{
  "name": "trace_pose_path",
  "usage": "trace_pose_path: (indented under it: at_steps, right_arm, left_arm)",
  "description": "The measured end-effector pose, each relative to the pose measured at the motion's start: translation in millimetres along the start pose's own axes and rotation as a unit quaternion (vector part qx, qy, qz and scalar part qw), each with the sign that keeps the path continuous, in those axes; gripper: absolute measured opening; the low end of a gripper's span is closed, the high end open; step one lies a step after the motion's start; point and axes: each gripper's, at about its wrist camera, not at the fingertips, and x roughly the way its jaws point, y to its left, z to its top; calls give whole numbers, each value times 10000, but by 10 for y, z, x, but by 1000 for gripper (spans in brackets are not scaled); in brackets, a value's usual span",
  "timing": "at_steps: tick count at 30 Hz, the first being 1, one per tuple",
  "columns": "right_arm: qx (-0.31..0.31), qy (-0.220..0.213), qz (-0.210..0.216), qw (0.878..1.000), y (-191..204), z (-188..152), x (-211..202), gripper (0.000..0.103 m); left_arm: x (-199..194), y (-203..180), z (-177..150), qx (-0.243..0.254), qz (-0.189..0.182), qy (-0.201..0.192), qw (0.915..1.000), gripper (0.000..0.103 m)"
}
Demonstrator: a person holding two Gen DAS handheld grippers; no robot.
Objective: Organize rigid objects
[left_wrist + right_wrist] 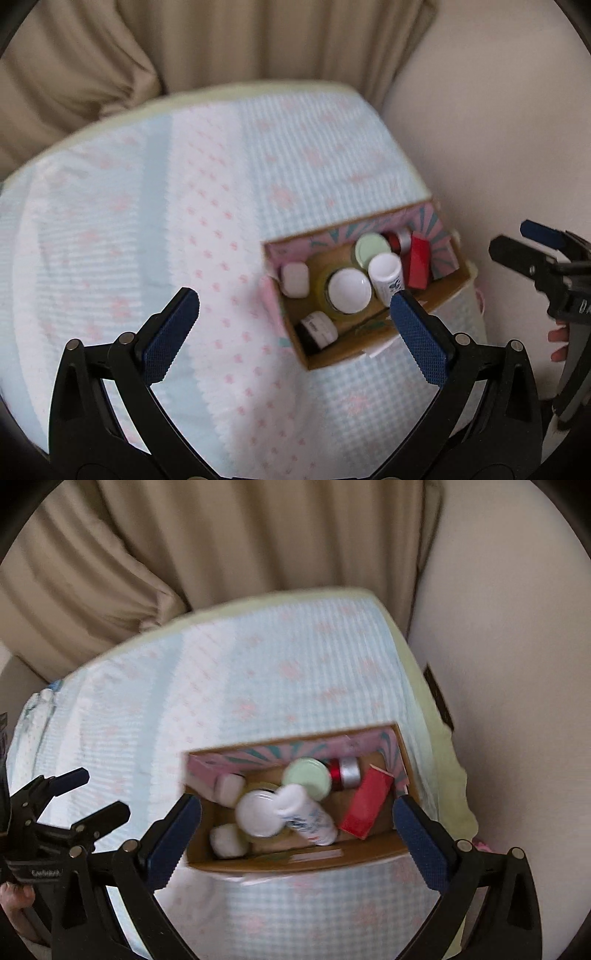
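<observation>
A cardboard box (373, 341) with a pink and teal lining stands on a cloth-covered table near its right edge; it also shows in the right wrist view (295, 862). It holds a white-lidded jar (349, 290), a green-lidded jar (373, 248), a white bottle (386, 275), a red box (419, 264), a red and silver can (399, 238), a small white case (294, 280) and a dark jar (317, 329). My left gripper (295, 314) is open and empty, above and left of the box. My right gripper (297, 821) is open and empty over the box.
The table wears a light blue and white cloth (184, 206) with pink marks. Beige curtains (221, 44) hang behind it and a cream wall (498, 129) stands close on the right. The right gripper shows at the right edge of the left wrist view (524, 243).
</observation>
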Motion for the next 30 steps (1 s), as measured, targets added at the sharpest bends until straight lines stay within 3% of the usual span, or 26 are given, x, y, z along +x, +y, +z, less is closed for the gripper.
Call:
trace_pose_path:
  at_steps: [4, 8, 13, 20, 30]
  right_arm:
    - [-284, -529, 5, 9982, 479, 39, -695, 103]
    - [-444, -1073, 25, 9932, 941, 33, -1318, 103]
    - [-555, -1558, -34, 9862, 1348, -77, -1808, 103]
    - [-531, -2011, -51, 9781, 1560, -280, -2138, 103]
    - [-628, -2247, -165, 9723, 1701, -444, -2288, 103]
  left_arm:
    - [-922, 186, -19, -26, 206, -726, 9971, 103]
    - [-1783, 443, -93, -185, 401, -1431, 9887, 103]
    - [-2520, 746, -274, -467, 476, -2092, 9756, 103]
    - [-2929, 809, -637, -369, 1017, -2629, 9587, 103]
    - [-3132, 750, -854, -314, 1099, -2864, 9513, 103]
